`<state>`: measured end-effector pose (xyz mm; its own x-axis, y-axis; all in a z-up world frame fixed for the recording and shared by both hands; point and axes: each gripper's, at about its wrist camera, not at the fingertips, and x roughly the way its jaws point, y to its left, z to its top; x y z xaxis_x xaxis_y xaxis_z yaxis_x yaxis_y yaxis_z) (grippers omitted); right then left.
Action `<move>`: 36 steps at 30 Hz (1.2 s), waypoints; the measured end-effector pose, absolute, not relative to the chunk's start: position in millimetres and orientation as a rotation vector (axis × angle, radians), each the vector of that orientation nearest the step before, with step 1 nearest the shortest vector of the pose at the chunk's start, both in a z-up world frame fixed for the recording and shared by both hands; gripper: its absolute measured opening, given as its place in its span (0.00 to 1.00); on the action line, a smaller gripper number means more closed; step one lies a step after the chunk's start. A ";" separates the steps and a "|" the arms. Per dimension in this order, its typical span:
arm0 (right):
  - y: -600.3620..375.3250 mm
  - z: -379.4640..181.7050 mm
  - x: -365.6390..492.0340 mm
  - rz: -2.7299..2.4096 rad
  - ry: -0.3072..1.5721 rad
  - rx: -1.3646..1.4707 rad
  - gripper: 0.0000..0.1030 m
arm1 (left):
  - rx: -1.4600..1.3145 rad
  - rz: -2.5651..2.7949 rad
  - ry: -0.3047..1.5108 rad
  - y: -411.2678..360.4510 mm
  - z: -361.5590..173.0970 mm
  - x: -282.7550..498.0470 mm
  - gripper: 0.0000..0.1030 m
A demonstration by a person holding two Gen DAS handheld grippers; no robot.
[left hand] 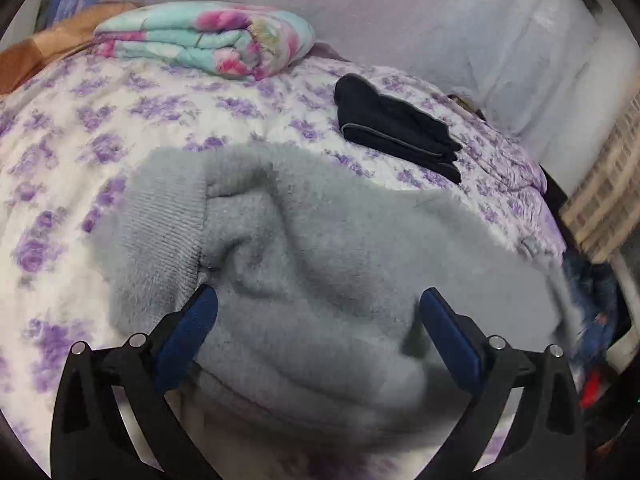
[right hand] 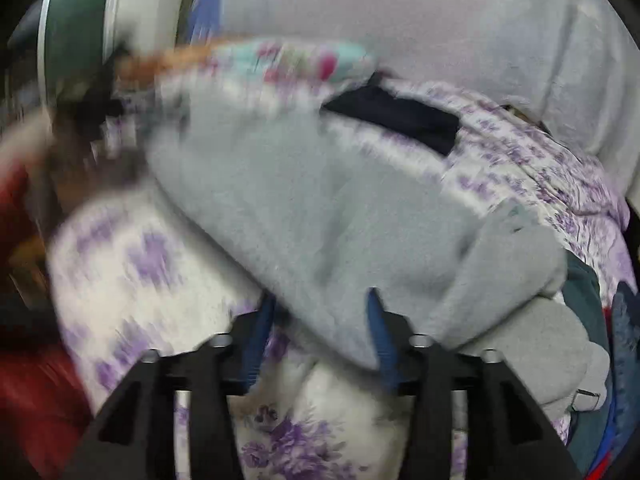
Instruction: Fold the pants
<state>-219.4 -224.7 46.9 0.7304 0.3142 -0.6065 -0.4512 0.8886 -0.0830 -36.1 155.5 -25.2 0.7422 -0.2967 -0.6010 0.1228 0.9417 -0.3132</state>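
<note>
The grey fleece pants (left hand: 320, 264) lie bunched on the bed (left hand: 120, 120), spread over its purple-flowered cover, with the ribbed cuff (left hand: 156, 216) turned up at the left end in the left wrist view. They look thick, soft and limp, light for their bulk, likely to sag and drape from whatever point is lifted; the fuzzy pile should give good friction, and the ribbed cuff or a hem edge seems the firmest place to pinch. The left claw (left hand: 316, 312) stands wide apart, its blue pads either side of a mound of the fleece, clamping nothing. The right claw (right hand: 320, 312) is partly spread with fleece between its fingers, but the view is blurred and whether it pinches the cloth cannot be told. Beyond the pants lie a folded dark garment (left hand: 396, 128) and, farther back, a folded floral blanket (left hand: 208, 40). No containers are visible.
</note>
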 end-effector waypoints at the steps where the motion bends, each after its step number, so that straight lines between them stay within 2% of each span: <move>1: -233.5 59.4 -212.8 0.365 0.587 -0.186 0.81 | -0.198 -0.206 0.680 146.4 -24.4 -41.0 0.96; 3: -250.5 78.4 -182.5 0.155 0.546 -0.112 0.92 | -0.116 -0.157 0.690 133.1 -21.8 -41.6 0.96; 4: -255.2 80.5 -155.9 0.051 0.569 -0.103 0.93 | -0.105 -0.148 0.694 133.0 -23.8 -40.8 0.96; 8: -251.1 46.2 -79.2 -0.137 0.737 -0.206 0.93 | -0.129 -0.168 0.691 142.2 -26.1 -40.7 0.96; 11: -252.0 15.2 -74.1 -0.173 0.773 -0.264 0.91 | -0.144 -0.186 0.684 142.6 -26.5 -41.9 0.96; 12: -255.9 13.7 -79.7 -0.154 0.761 -0.250 0.82 | -0.149 -0.189 0.682 141.5 -26.3 -44.1 0.96; 13: -264.3 16.6 -93.0 -0.147 0.738 -0.224 0.62 | -0.152 -0.191 0.681 140.0 -25.7 -45.9 0.96; 14: -273.4 21.9 -106.8 -0.144 0.722 -0.184 0.49 | -0.153 -0.193 0.681 140.4 -25.8 -45.8 0.96; 15: -286.1 28.4 -118.8 -0.119 0.708 -0.113 0.29 | -0.153 -0.194 0.680 140.2 -25.9 -46.3 0.96; 16: -301.2 36.4 -131.7 -0.079 0.695 -0.016 0.16 | -0.153 -0.193 0.680 139.5 -25.4 -47.0 0.96; 18: -345.9 45.1 -168.1 -0.075 0.662 0.183 0.14 | -0.160 -0.197 0.677 140.7 -25.1 -47.5 0.96; 20: -379.6 30.5 -196.2 -0.115 0.710 0.294 0.14 | -0.168 -0.202 0.671 141.3 -24.5 -49.0 0.96; 21: -390.4 20.4 -202.4 -0.123 0.752 0.330 0.22 | -0.170 -0.204 0.670 141.7 -24.3 -49.3 0.96; 23: -408.3 3.1 -222.6 -0.124 0.783 0.431 0.28 | -0.168 -0.203 0.673 141.9 -24.7 -48.9 0.96; 24: -411.5 5.0 -231.8 -0.172 0.771 0.437 0.42 | -0.161 -0.200 0.676 141.1 -24.8 -48.8 0.96; 29: -402.6 59.7 -261.1 -0.265 0.487 0.351 0.43 | -0.114 -0.176 0.695 134.5 -25.1 -47.3 0.96; 31: -374.2 72.2 -249.3 -0.229 0.465 0.203 0.51 | -0.109 -0.175 0.697 134.3 -25.3 -46.8 0.96; 33: -351.7 69.3 -232.2 -0.182 0.491 0.093 0.56 | -0.112 -0.175 0.695 133.8 -25.2 -47.8 0.96; 34: -340.9 62.5 -222.3 -0.159 0.523 0.042 0.65 | -0.113 -0.176 0.696 133.7 -25.1 -48.0 0.96; 36: -327.2 24.8 -188.3 -0.081 0.735 -0.006 0.75 | -0.113 -0.185 0.698 133.6 -25.7 -48.8 0.96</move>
<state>-188.3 -327.2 24.8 0.7389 -0.0755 -0.6696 0.0713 0.9969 -0.0338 -48.8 133.6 -25.7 0.7507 -0.2064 -0.6276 0.1309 0.9776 -0.1649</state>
